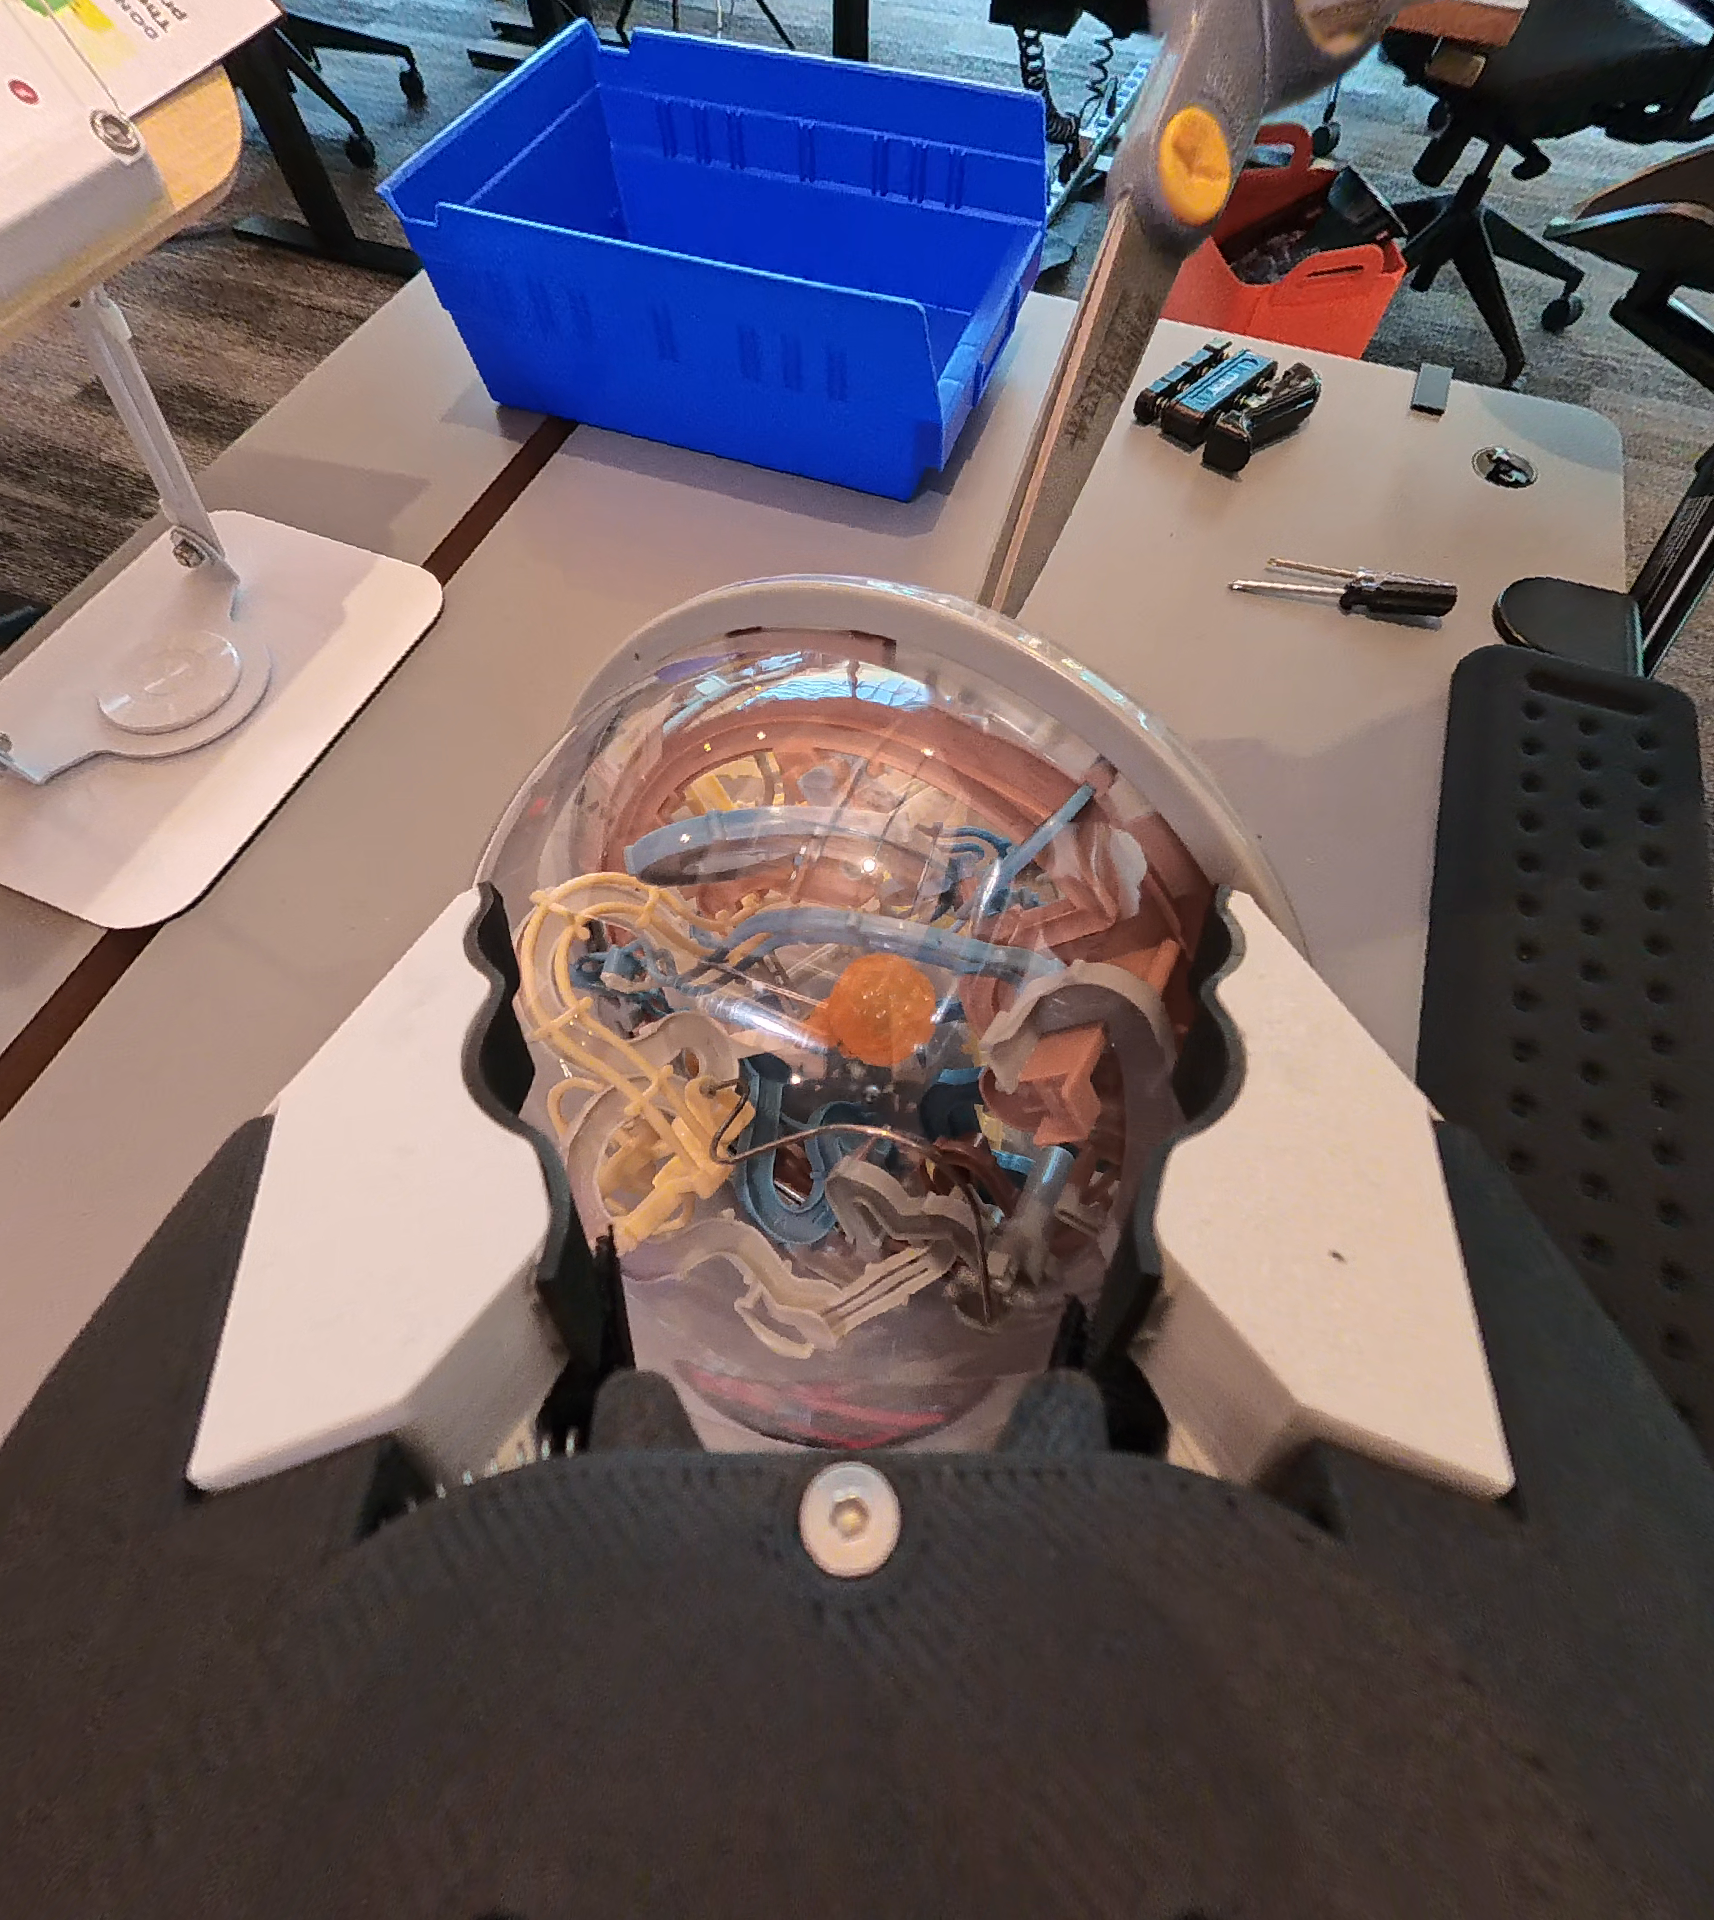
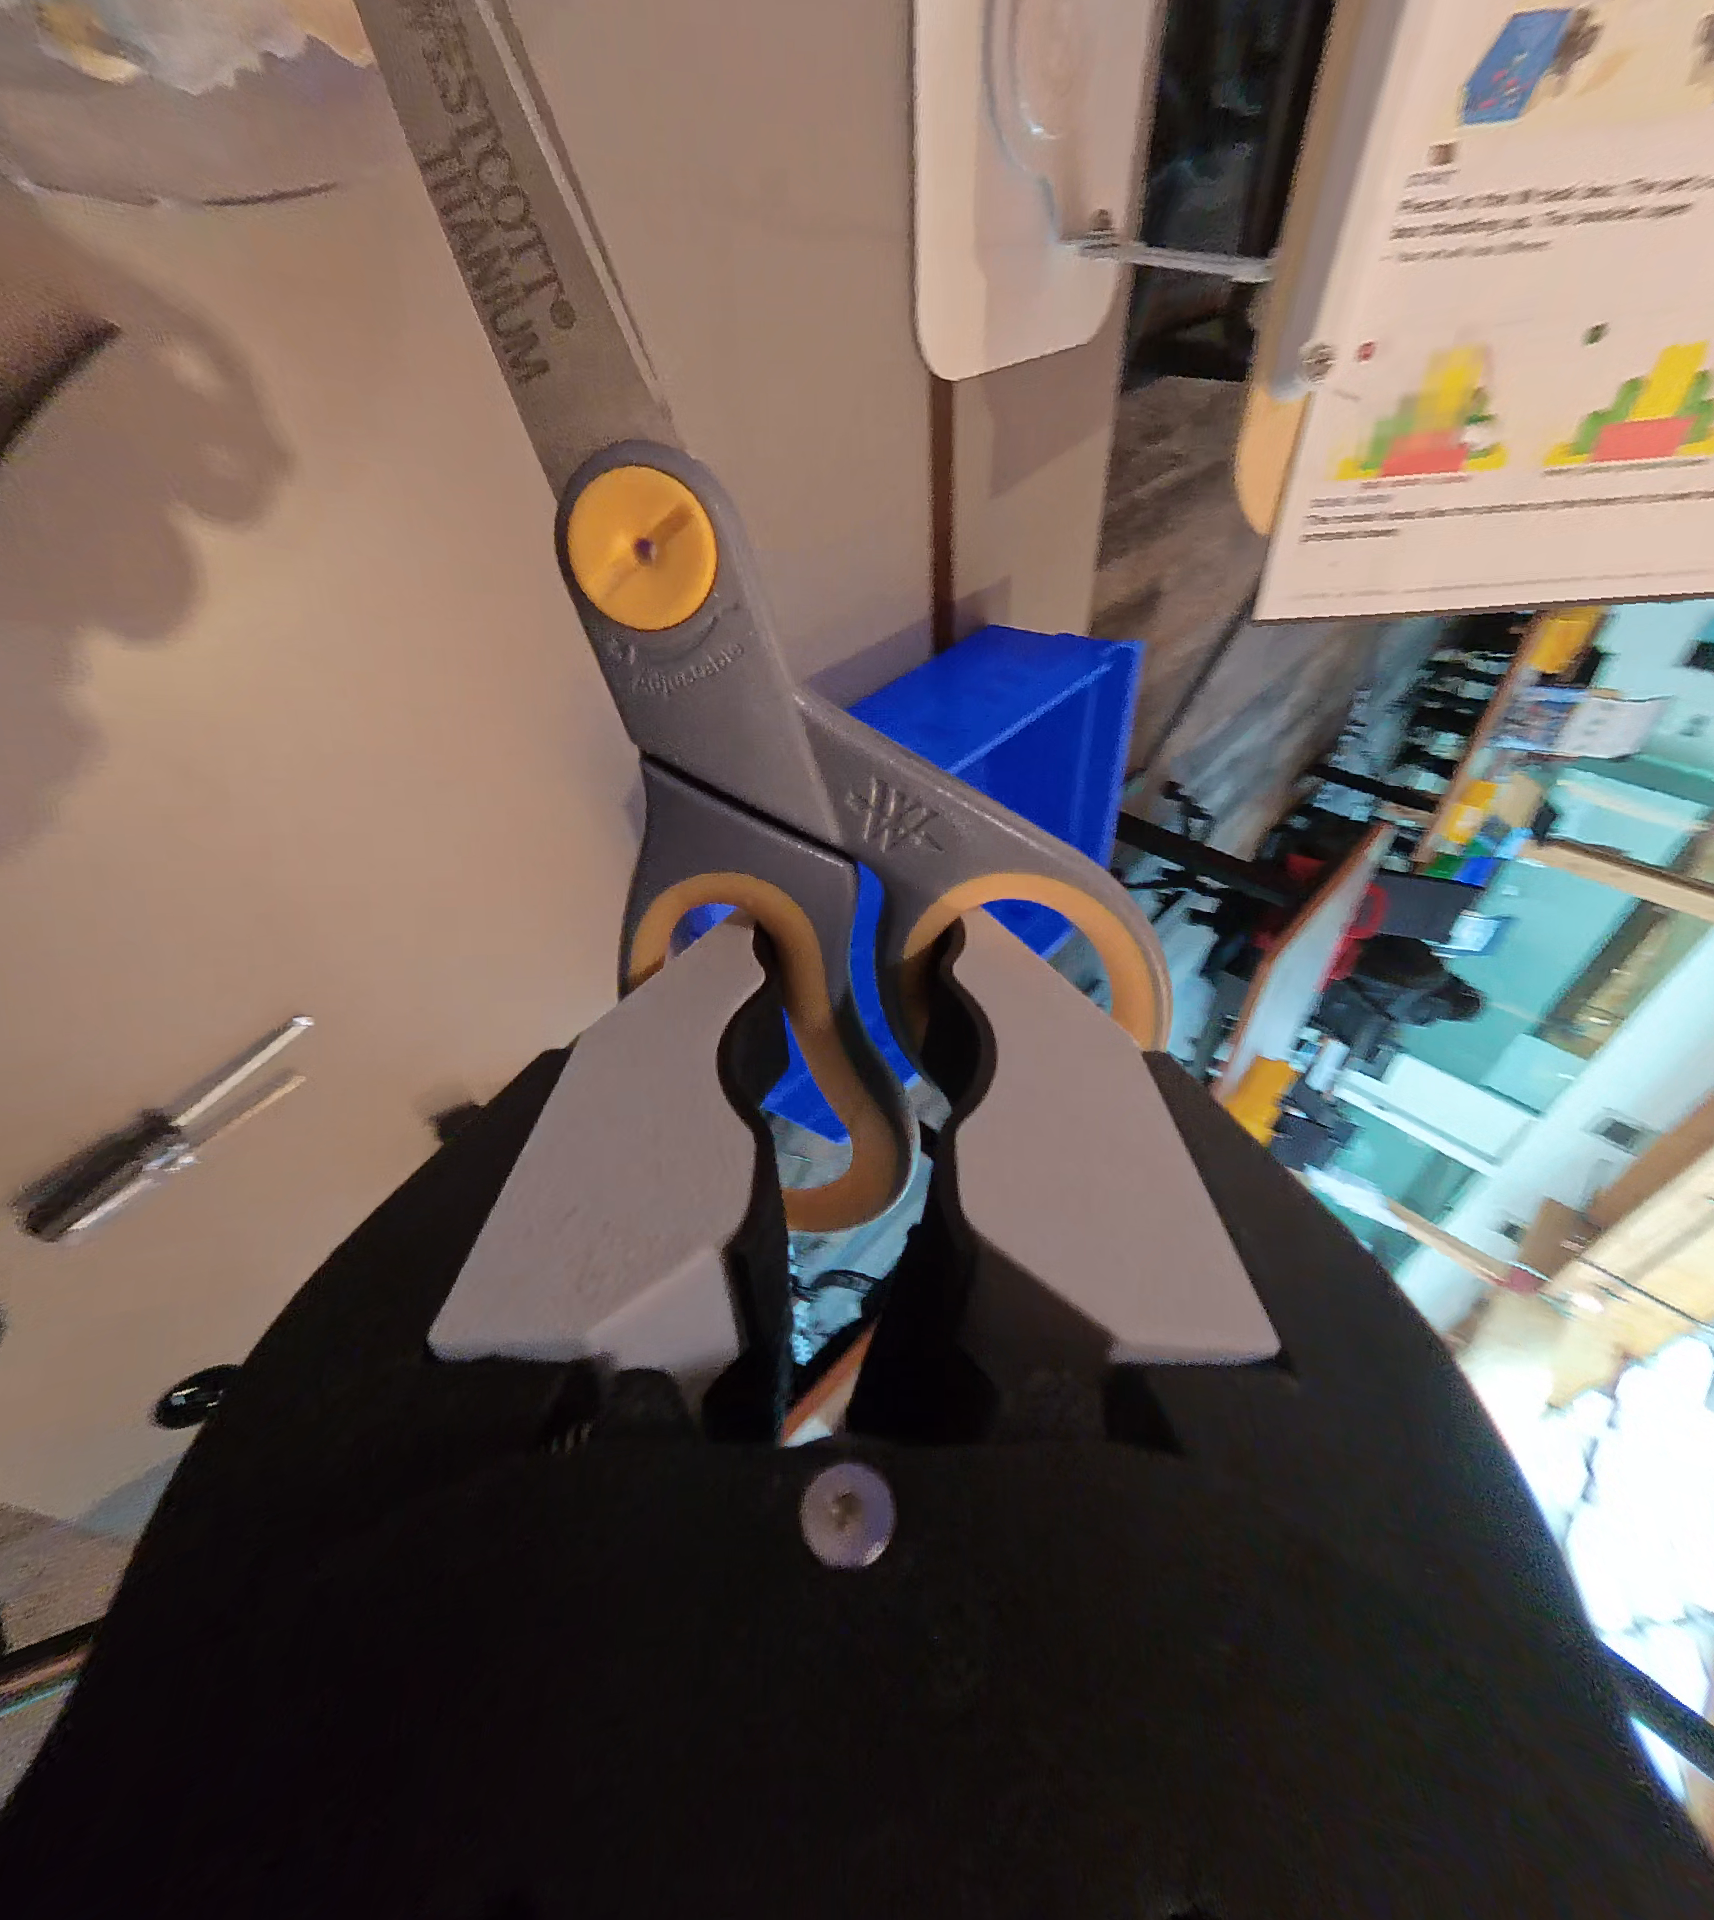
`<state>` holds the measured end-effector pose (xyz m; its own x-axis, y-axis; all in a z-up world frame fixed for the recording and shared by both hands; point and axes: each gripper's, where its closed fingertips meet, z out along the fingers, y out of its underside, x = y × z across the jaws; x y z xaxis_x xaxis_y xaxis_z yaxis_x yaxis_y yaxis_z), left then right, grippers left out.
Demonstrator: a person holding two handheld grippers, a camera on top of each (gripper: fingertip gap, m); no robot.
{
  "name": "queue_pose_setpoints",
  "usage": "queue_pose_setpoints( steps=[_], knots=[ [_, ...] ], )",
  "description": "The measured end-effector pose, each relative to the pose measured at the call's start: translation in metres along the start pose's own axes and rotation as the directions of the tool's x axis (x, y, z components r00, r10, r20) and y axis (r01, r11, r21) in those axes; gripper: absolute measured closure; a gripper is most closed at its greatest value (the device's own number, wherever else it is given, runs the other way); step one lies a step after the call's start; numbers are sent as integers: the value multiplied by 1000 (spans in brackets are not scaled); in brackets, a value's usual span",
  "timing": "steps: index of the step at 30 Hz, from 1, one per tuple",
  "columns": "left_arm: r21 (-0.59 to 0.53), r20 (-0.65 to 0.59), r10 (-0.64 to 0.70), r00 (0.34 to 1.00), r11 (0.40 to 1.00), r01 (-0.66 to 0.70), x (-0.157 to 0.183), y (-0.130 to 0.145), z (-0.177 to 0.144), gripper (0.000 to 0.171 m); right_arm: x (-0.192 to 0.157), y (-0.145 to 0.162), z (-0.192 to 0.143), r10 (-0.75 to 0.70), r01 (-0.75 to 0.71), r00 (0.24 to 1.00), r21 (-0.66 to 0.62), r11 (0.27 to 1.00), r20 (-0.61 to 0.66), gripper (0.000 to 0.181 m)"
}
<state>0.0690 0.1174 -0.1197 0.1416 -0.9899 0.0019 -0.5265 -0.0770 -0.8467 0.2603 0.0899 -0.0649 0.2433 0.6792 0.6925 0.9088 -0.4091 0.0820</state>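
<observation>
While the left gripper (image 1: 848,997) clamps a clear maze ball (image 1: 832,1039) between its fingers, the right gripper (image 2: 858,987) is closed on grey scissors (image 2: 687,665), their blades reaching the ball's far rim. Beyond both grippers, a blue bin (image 1: 728,270) sits on the surface (image 1: 1300,540).

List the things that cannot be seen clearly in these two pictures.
- Scissors tip: left wrist view, hidden behind the maze ball rim.
- Scissors handle top: cut off by the upper edge there.
- Maze ball underside: covered by the left hand-held gripper.
- Double-ended screwdriver bit: right wrist view, motion-blurred.
- Blue bin: mostly behind the scissors there.
</observation>
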Motion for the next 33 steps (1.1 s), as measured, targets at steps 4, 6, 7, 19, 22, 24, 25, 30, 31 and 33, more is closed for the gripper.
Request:
queue_pose_setpoints(
  steps=[4,6,7,19,22,24,25,30,31,33],
  knots=[
    [4,10,0,1000,1000,0,0,0,-1,46,-19,3,17,79,-85,984,33,996,157,164],
    [14,16,-3,1000,1000,3,0,0,0,46,-26,5,25,107,-116,973,33,993,204,164],
    [16,19,-7,1000,1000,7,0,0,0,47,-30,4,28,120,-133,964,38,990,235,164],
    [28,24,-12,1000,1000,11,-1,0,-1,47,-76,-6,54,195,-298,817,108,948,543,164],
    [22,23,-7,1000,1000,6,0,0,-1,47,-88,-10,61,198,-332,773,118,936,603,163],
    [27,23,-12,1000,1000,12,-1,0,-1,46,-95,-14,65,203,-356,754,130,925,625,163],
    [27,22,-12,1000,1000,11,-1,0,-2,46,-97,-16,66,204,-367,748,138,920,632,163],
    [31,23,-18,1000,999,18,-2,-1,-1,46,-110,-24,73,211,-433,697,168,885,685,163],
    [34,25,-18,1000,999,17,-3,-1,0,46,-112,-26,75,214,-450,688,175,876,693,163],
    [39,28,-20,999,999,19,-3,-1,-1,46,-114,-30,76,224,-486,679,200,851,699,163]
  ],
)
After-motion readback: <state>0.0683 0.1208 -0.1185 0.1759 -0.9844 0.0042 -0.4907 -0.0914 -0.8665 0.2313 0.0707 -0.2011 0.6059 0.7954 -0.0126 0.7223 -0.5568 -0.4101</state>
